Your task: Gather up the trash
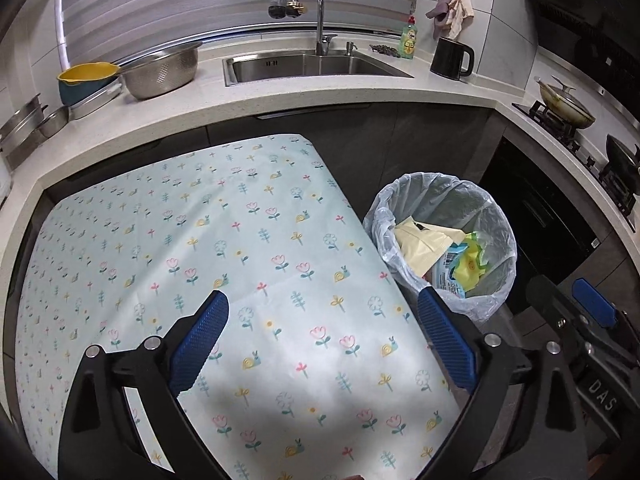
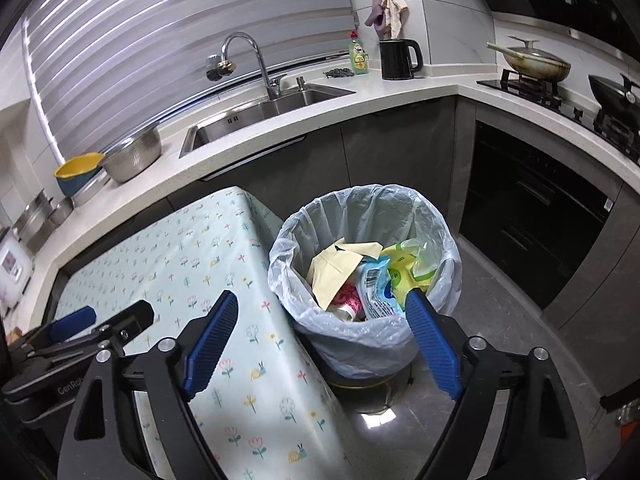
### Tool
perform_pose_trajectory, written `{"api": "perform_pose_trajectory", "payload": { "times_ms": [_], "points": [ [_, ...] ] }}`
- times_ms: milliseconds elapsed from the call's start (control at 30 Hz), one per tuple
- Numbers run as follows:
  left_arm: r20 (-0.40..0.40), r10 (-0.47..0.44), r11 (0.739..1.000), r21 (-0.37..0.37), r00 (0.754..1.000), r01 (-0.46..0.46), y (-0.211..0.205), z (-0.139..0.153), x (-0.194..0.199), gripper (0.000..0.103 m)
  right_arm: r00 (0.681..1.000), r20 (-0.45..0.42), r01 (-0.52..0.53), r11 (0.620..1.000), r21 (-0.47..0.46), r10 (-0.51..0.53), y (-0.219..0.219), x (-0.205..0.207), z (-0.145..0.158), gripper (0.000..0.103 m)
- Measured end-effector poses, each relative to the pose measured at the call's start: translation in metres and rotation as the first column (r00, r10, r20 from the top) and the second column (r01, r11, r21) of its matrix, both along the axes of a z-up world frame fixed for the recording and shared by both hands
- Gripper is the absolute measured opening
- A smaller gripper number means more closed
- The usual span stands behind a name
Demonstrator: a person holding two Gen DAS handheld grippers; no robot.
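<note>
Both tongs, left (image 1: 322,338) and right (image 2: 322,338), are held wide apart, empty; the trash (image 2: 352,276) is seen in the bin (image 2: 360,332) ahead.

A small worktop (image 1: 248,264) stands in front of the kitchen cabinets, wholly covered by a pale green tablecloth (image 2: 176,264) printed with tulips, snails and leaves; the cloth hangs over its edge at the side near the bin. Just beside that edge, on the grey tiled floor (image 2: 500,344), stands a round trash bin (image 2: 366,344) lined with a translucent plastic bag (image 1: 496,224). Inside it lie a pale yellow pouch (image 2: 332,276), a blue and white wrapper (image 2: 376,292) and a yellow-green packet (image 1: 470,262).
</note>
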State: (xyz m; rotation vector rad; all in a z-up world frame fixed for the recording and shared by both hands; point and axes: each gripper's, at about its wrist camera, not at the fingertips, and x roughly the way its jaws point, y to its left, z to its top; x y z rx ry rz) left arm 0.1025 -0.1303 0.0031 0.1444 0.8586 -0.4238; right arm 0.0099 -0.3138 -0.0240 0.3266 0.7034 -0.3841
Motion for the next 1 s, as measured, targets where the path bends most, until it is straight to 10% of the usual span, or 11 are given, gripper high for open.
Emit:
{"api": "perform_pose_trajectory", "payload": {
  "times_ms": [1000],
  "points": [
    [-0.007,0.074,0.995,0.073,0.997,-0.074,0.019,-0.013,-0.04,0.094,0.999,-0.042,-0.034,0.996,-0.076,0.031,0.025,-0.038,-0.009,0.096]
  ]
}}
